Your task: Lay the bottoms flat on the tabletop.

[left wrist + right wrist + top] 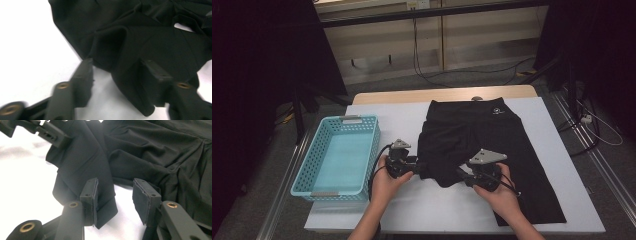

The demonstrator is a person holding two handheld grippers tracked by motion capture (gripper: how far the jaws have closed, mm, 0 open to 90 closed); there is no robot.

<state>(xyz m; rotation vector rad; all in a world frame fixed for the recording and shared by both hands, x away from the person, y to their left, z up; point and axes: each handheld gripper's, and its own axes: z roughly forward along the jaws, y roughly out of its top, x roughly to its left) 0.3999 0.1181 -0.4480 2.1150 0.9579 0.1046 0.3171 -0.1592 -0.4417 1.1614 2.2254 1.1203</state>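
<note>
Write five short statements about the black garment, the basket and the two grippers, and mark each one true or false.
1. The black garment lies on the white table. True.
2. The blue basket holds folded clothes. False: nothing lies in it.
3. The basket stands to the right of the garment in the high view. False: it stands to the left, beside the left gripper.
4. The right gripper is clamped shut on the cloth. False: its jaws stand apart, with a fold of cloth lying against one pad.
5. The left gripper's jaws stand open, with a fold of the garment between them. True.
</note>
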